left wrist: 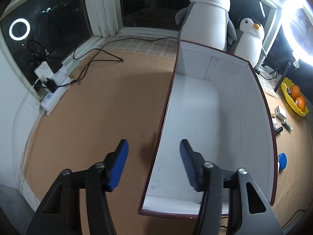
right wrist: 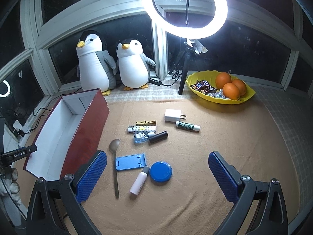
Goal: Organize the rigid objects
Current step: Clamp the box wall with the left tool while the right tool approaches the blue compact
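Observation:
A dark red box (right wrist: 86, 129) with a white inside lies open and empty at the left; in the left wrist view its inside (left wrist: 211, 129) fills the right half. My left gripper (left wrist: 154, 162) is open, astride the box's left wall. My right gripper (right wrist: 157, 176) is open and empty above loose items: a spoon (right wrist: 115, 166), a blue phone stand (right wrist: 130, 161), a blue round lid (right wrist: 160, 171), a small pink bottle (right wrist: 139, 182), a white charger (right wrist: 172, 115), a green tube (right wrist: 187, 126), a black tube (right wrist: 158, 137), a lighter (right wrist: 141, 129).
Two plush penguins (right wrist: 93, 62) stand at the back by the window. A yellow bowl (right wrist: 248, 95) with oranges and sweets sits at the back right. A ring light on a tripod (right wrist: 184, 9) stands behind it. A power strip with cables (left wrist: 56, 86) lies at the left.

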### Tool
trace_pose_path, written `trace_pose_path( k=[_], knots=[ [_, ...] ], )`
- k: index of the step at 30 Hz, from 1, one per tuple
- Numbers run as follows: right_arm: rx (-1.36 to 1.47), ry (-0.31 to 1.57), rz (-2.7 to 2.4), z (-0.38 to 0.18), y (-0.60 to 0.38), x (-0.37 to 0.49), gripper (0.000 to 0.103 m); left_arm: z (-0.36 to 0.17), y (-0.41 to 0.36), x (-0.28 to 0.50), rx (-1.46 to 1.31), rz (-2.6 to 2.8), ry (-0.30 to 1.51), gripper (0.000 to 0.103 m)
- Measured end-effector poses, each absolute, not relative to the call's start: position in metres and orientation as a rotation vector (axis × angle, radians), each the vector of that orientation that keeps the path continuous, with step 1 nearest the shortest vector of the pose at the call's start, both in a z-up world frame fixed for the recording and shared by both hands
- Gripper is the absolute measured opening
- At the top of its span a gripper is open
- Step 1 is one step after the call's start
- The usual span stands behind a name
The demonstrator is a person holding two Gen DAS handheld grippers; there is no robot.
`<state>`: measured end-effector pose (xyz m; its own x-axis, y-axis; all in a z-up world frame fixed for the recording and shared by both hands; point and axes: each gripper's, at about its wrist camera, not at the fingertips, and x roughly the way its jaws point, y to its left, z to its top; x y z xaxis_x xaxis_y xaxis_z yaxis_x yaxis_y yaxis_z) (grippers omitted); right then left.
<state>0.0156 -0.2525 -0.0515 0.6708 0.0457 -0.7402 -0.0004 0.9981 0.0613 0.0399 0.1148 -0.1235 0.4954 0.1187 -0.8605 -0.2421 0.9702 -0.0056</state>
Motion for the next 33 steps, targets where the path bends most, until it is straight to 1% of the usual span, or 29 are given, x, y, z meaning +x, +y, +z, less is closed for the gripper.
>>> trace_pose_path(
  k=[4, 8, 10, 15, 21, 28, 31, 33],
  knots=[
    [0.06, 0.845, 0.012, -0.057, -0.257, 0.018, 0.103, -0.128, 0.113, 0.042, -0.126, 0.219, 1.04, 0.035],
    [0.062, 0.859, 0.003, -0.062, -0.261, 0.02, 0.102, -0.131, 0.113, 0.043, -0.116, 0.217, 1.044, 0.029],
    [0.065, 0.871, -0.007, -0.067, -0.266, 0.022, 0.102, -0.131, 0.111, 0.043, -0.107, 0.218, 1.043, 0.023],
    [0.074, 0.903, -0.054, -0.08, -0.285, 0.026, 0.102, -0.135, 0.11, 0.044, -0.093, 0.224, 1.044, 0.015],
    [0.101, 0.97, -0.082, -0.105, -0.304, 0.035, 0.102, -0.136, 0.112, 0.044, -0.092, 0.233, 1.044, 0.011],
    [0.055, 1.042, -0.042, -0.138, -0.29, 0.042, 0.102, -0.137, 0.113, 0.043, -0.093, 0.243, 1.045, 0.01],
    [0.022, 1.064, -0.025, -0.149, -0.283, 0.045, 0.098, -0.138, 0.113, 0.043, -0.093, 0.247, 1.048, 0.01],
    [0.009, 1.08, -0.014, -0.156, -0.281, 0.048, 0.093, -0.139, 0.113, 0.042, -0.092, 0.252, 1.052, 0.01]
  ],
)
